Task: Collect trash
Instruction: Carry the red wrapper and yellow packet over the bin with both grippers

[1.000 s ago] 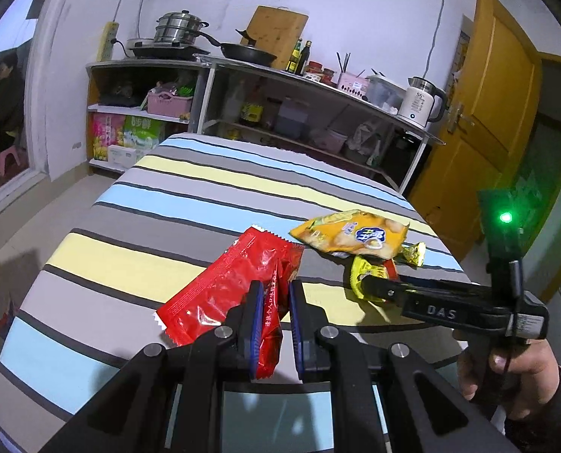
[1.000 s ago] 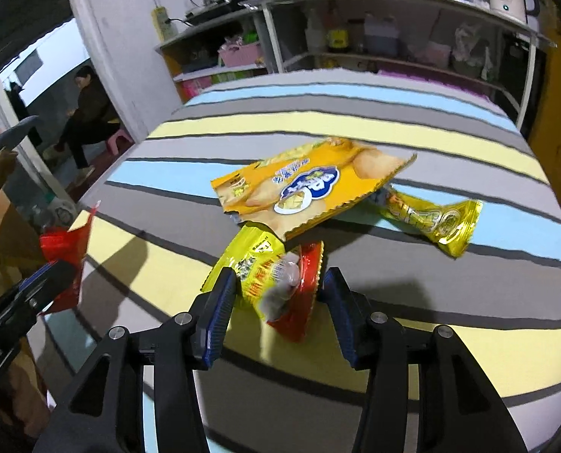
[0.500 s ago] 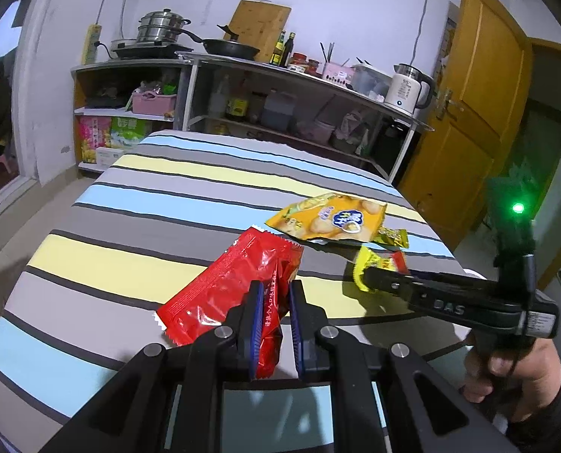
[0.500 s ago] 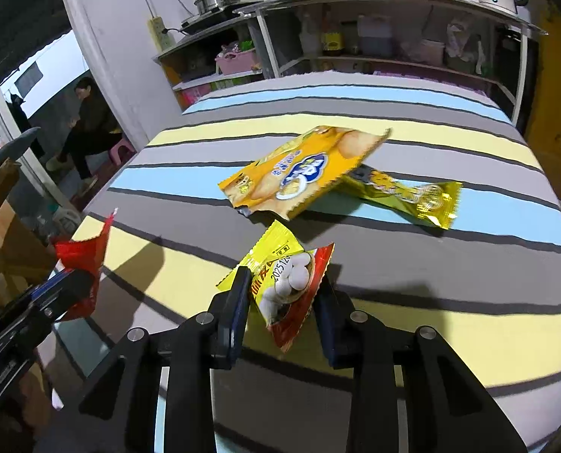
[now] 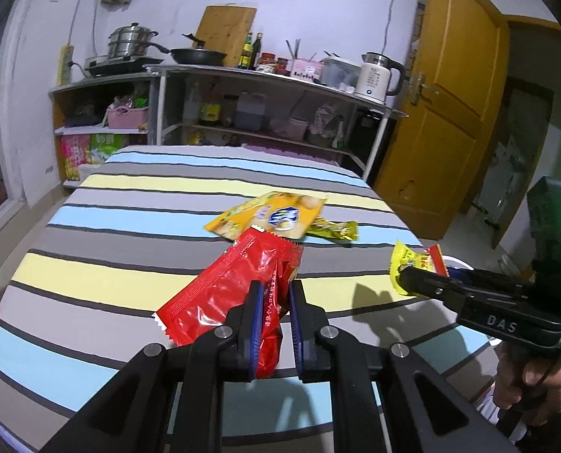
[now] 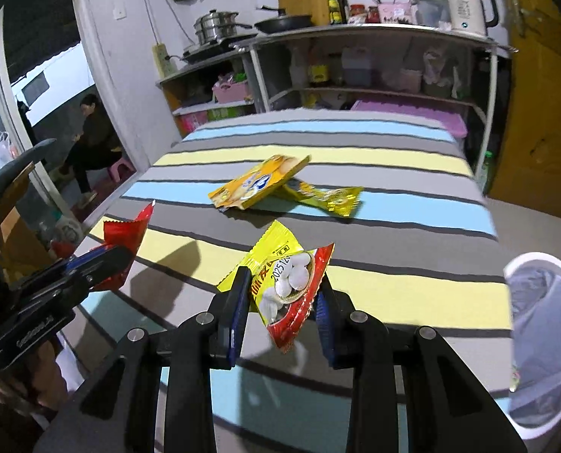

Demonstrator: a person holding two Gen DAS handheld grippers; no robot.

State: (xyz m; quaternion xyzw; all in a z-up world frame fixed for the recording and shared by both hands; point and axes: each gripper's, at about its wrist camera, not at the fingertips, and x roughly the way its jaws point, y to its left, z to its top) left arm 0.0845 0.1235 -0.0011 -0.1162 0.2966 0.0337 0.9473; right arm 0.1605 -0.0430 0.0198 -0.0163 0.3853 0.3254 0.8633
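Note:
My left gripper (image 5: pixel 274 294) is shut on a red snack wrapper (image 5: pixel 235 294) and holds it above the striped table (image 5: pixel 103 271). It also shows at the left of the right wrist view (image 6: pixel 103 260). My right gripper (image 6: pixel 282 283) is shut on a yellow and red snack packet (image 6: pixel 284 279), lifted off the table; the packet shows in the left wrist view (image 5: pixel 412 264). An orange chip bag (image 6: pixel 254 185) and a small yellow wrapper (image 6: pixel 329 198) lie further back on the table. A white bin with a plastic liner (image 6: pixel 544 324) stands off the table's right edge.
Kitchen shelves (image 5: pixel 261 113) with pots and a kettle (image 5: pixel 376 73) stand behind the table. A yellow door (image 5: pixel 442 120) is at the right. A person (image 6: pixel 88 139) sits at the far left.
My right gripper has closed on the yellow and red packet and lifted it off the table, pulling back toward the right. My left gripper has kept its hold on the red wrapper.

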